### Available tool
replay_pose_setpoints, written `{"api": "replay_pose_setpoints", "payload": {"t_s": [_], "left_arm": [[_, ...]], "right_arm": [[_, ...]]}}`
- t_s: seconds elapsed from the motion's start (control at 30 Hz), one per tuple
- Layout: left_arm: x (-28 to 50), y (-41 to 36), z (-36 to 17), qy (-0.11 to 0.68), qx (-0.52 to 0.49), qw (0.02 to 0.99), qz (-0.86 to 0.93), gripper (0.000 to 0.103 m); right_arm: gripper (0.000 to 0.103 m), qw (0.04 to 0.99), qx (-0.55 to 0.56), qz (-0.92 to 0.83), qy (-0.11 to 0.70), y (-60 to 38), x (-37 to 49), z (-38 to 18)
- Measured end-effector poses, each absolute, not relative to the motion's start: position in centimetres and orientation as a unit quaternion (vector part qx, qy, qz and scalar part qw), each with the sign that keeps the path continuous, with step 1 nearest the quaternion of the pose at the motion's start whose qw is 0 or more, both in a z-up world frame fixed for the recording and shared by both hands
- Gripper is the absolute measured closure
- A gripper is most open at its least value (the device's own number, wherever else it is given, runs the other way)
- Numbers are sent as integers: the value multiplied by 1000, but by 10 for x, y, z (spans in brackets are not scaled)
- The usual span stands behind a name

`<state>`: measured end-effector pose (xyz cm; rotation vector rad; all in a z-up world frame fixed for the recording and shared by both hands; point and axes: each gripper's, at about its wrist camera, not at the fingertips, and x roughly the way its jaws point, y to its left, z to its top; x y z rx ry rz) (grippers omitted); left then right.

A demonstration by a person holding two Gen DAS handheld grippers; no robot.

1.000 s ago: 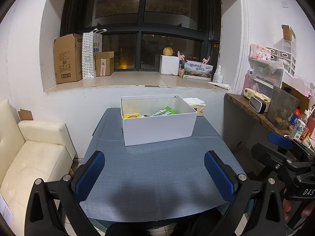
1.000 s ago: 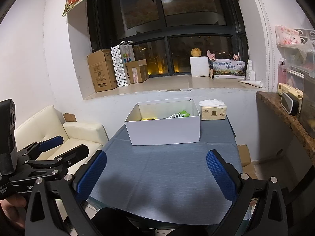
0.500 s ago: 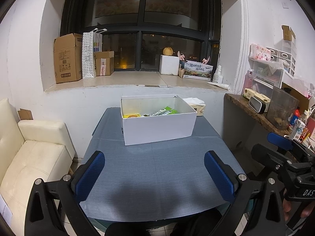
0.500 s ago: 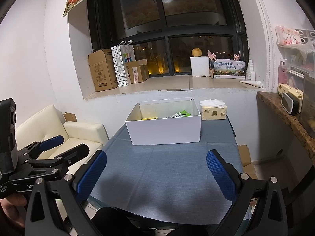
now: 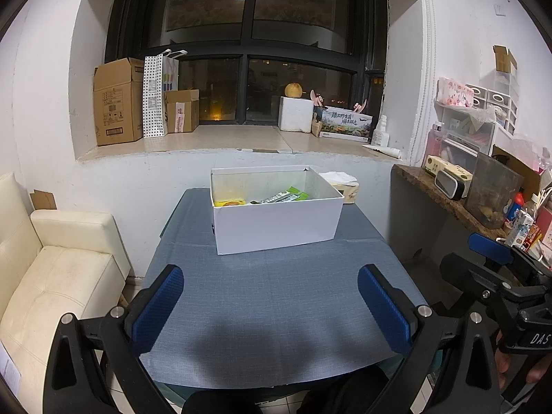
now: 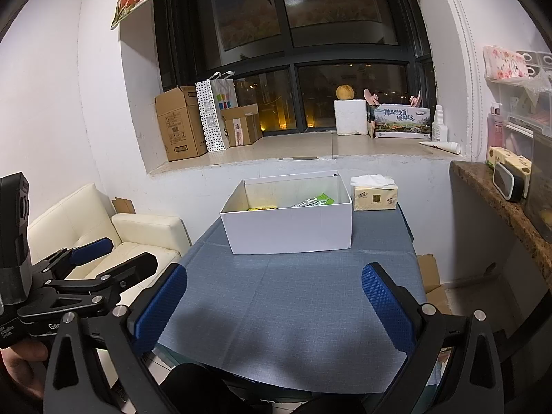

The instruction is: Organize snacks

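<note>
A white open box (image 5: 276, 222) stands at the far end of the blue-grey table (image 5: 269, 296); it also shows in the right wrist view (image 6: 289, 229). Inside lie a green snack packet (image 5: 288, 196) and a yellow packet (image 5: 229, 203); both show in the right wrist view, green (image 6: 319, 201), yellow (image 6: 262, 208). My left gripper (image 5: 270, 305) is open and empty above the table's near end. My right gripper (image 6: 274, 305) is open and empty beside it. Each gripper shows in the other's view, the right one (image 5: 490, 262), the left one (image 6: 100, 258).
A tissue box (image 6: 374, 195) sits right of the white box. A cream sofa (image 5: 51, 276) stands left of the table. A cluttered stone shelf (image 5: 448, 200) runs along the right. Cardboard boxes (image 5: 117, 100) stand on the windowsill.
</note>
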<state>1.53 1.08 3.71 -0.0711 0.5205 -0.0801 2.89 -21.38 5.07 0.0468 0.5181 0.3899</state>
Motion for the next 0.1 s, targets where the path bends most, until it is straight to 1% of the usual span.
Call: {"api": "replay_pose_setpoints", "payload": {"t_s": [0.1], "left_arm": [[15,11,37,257,-35,965,-39,0]], "right_arm": [[0,948,23,190,255,-214,30,51]]}}
